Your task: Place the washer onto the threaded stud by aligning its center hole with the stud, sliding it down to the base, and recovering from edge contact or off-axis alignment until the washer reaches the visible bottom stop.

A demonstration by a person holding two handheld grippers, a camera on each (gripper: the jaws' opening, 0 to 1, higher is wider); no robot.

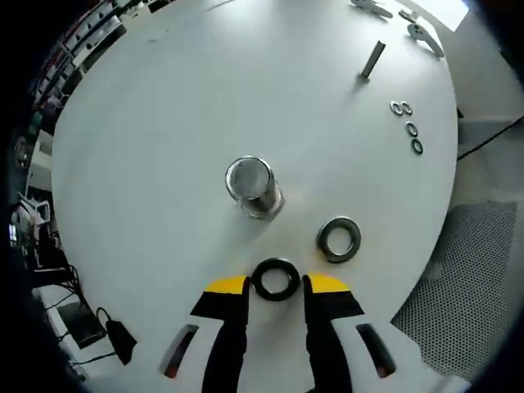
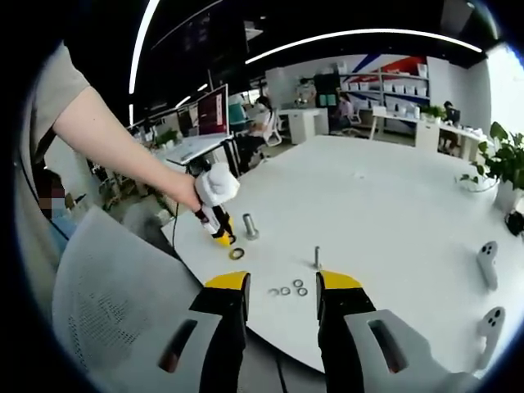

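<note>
In the left gripper view I look straight down on a thick threaded stud [image 1: 254,188] standing upright on the white table [image 1: 164,123]. My left gripper [image 1: 277,284] is just short of it, its yellow-tipped jaws closed against the sides of a dark washer [image 1: 275,279]. A silver washer [image 1: 339,239] lies flat to the right of the stud. In the right gripper view a gloved hand holds the left gripper [image 2: 221,236] beside the stud [image 2: 250,227] and a washer [image 2: 237,253]. My right gripper [image 2: 282,286] hangs open near the table edge, holding nothing.
A thin stud [image 1: 372,60] stands further off, with several small washers [image 1: 409,127] near the edge; the same thin stud [image 2: 317,258] and washers [image 2: 286,291] lie ahead of my right gripper. Two white controllers [image 2: 488,264] lie at the right. A mesh chair [image 2: 98,278] stands at the left.
</note>
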